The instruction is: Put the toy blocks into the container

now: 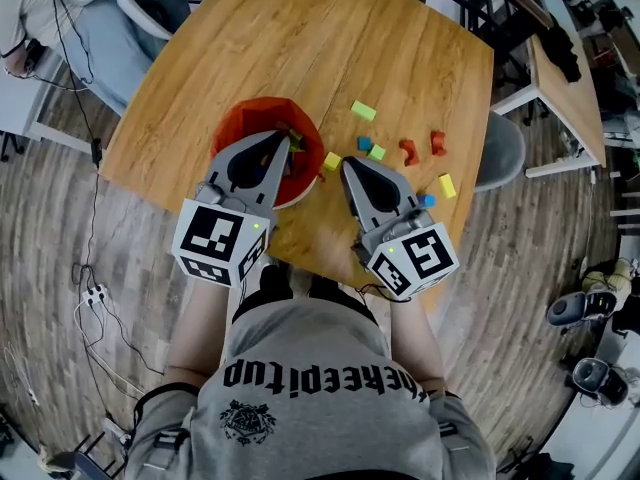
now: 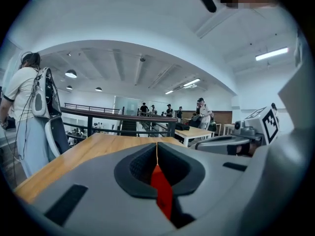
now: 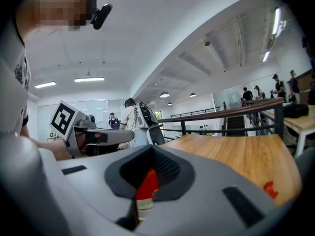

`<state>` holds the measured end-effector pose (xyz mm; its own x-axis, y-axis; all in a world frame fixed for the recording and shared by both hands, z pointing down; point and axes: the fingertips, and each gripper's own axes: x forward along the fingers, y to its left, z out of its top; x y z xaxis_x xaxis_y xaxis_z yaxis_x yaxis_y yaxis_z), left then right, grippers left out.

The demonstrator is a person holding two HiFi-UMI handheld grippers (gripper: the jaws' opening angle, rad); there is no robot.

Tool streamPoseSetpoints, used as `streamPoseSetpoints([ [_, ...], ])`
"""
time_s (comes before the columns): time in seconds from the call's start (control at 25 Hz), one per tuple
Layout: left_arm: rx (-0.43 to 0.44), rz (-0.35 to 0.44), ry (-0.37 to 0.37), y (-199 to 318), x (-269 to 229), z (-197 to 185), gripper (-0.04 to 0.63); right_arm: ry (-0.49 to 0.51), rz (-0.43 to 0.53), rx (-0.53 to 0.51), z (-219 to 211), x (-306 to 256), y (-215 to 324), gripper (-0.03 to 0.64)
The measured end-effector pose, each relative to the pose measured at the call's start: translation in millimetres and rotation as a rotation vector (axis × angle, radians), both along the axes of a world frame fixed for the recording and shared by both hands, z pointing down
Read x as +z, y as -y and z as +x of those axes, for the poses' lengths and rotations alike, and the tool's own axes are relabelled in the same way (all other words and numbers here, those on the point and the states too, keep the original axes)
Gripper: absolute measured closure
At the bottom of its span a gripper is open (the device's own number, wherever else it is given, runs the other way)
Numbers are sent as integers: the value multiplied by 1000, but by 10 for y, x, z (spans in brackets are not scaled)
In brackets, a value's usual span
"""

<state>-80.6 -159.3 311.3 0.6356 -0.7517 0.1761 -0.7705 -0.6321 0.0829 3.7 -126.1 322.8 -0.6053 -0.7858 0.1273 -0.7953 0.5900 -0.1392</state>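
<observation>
L gripper (image 1: pixel 288 140) is hovering over red container (image 1: pixel 262 110), R gripper (image 1: pixel 349 165) just beside it, both w/ fingers pressed together.

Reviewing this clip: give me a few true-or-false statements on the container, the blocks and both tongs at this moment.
1. The red container stands on the wooden table. True.
2. Every toy block is already in the container. False: several lie loose on the table, among them a yellow block and a red block.
3. The left tongs are shut, over the container. True.
4. The right tongs grip a blue block. False: they are shut on nothing, beside the yellow block.
</observation>
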Motion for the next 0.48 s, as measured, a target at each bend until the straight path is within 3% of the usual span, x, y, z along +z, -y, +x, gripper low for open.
streamPoseSetpoints([
  [0.48, 199, 3, -15, -214, -17, 762, 580, -12, 6, 169, 687, -29, -202, 606],
])
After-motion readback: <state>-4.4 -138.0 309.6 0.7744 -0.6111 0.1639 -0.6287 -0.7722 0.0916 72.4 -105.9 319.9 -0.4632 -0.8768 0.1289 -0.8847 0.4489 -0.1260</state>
